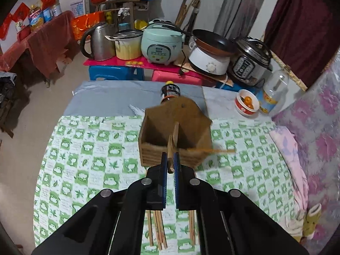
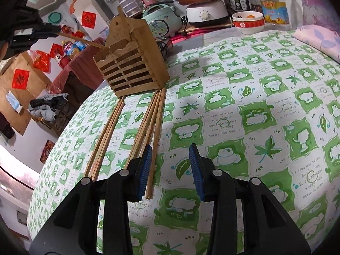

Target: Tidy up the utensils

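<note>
wooden chopstick [image 1: 172, 146] pinched in left tool [image 1: 170, 163]

chopsticks [image 2: 148, 127] before holder [image 2: 131, 68] on cloth [image 2: 255, 106]

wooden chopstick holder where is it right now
The wooden chopstick holder stands upright on the green checkered cloth, centre of the left wrist view just past the left gripper, with a dark bottle behind it and loose chopsticks in front.

Black hand-held gripper [image 2: 170, 170], blue ribbed pads [image 2: 194, 163], silver pins
</note>
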Action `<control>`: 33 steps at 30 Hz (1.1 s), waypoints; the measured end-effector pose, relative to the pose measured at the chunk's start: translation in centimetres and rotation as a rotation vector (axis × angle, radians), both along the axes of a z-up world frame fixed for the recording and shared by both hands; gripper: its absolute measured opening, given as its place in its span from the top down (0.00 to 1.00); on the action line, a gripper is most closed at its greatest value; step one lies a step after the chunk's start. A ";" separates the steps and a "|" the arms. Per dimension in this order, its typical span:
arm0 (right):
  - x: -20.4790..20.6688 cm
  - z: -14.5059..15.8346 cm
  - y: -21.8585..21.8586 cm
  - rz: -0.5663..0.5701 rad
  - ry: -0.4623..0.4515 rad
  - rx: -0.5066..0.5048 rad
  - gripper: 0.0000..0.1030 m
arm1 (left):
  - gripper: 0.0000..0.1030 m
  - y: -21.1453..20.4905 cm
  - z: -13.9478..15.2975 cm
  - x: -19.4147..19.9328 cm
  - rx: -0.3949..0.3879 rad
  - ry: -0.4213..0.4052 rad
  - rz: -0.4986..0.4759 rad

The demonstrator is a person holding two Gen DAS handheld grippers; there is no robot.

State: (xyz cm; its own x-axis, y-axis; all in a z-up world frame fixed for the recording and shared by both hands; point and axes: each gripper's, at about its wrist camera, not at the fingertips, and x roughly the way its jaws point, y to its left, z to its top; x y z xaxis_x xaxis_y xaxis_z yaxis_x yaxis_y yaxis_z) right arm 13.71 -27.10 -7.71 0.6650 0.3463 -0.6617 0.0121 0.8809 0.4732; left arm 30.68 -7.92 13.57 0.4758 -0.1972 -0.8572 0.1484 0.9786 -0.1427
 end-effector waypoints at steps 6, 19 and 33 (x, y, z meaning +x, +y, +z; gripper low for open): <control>0.0 0.0 0.0 0.005 -0.004 0.006 0.63 | 0.88 0.2 -2.7 2.6 -0.025 0.055 0.045; 0.3 -0.2 -0.5 -0.008 0.000 0.019 0.63 | 0.16 4.9 -5.7 -5.4 0.010 -0.065 0.045; -0.6 -0.4 -0.7 -0.104 0.040 -0.045 0.60 | 0.14 10.4 -19.1 -14.3 -0.130 0.083 0.086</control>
